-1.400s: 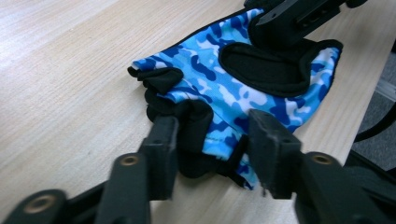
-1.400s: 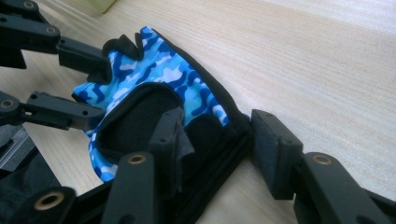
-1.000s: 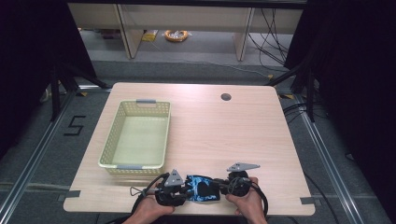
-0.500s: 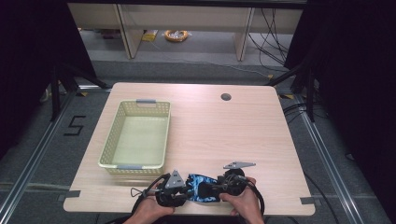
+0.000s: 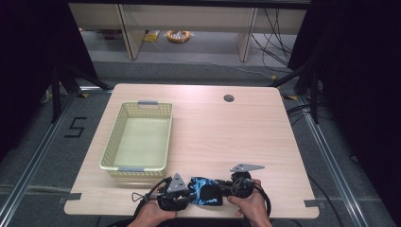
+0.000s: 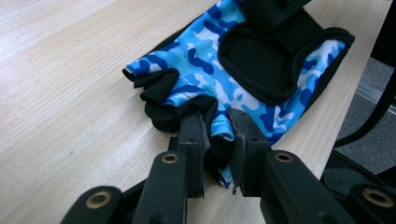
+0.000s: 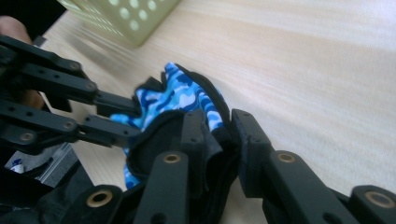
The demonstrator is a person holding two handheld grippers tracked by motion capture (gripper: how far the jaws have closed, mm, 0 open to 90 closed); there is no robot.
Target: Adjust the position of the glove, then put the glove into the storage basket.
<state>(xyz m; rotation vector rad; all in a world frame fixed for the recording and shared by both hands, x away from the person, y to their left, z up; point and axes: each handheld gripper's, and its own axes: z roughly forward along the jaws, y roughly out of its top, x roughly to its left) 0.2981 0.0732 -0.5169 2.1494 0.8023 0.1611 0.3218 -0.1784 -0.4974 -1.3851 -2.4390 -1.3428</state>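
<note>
A fingerless glove (image 5: pixel 204 189) in blue camouflage with black trim lies at the table's front edge, between my two grippers. My left gripper (image 6: pixel 217 149) is shut on the glove (image 6: pixel 233 70) at its finger end, cloth pinched between the jaws. From the opposite side, my right gripper (image 7: pixel 215 135) is shut on the black cuff edge of the glove (image 7: pixel 180 95). The left gripper (image 7: pixel 109 116) also appears in the right gripper view, its jaws on the glove's far end. In the high view, the left gripper (image 5: pixel 187 195) and right gripper (image 5: pixel 222 189) face each other, each held in a hand.
A pale green mesh basket (image 5: pixel 120 137) stands on the left half of the wooden table (image 5: pixel 236 137), just behind my left hand; it holds nothing. A round cable hole (image 5: pixel 229 98) sits near the far edge. Cables trail off the front edge.
The right gripper has moved slightly left toward the left gripper, bunching the glove between them. The left gripper has hardly moved.
</note>
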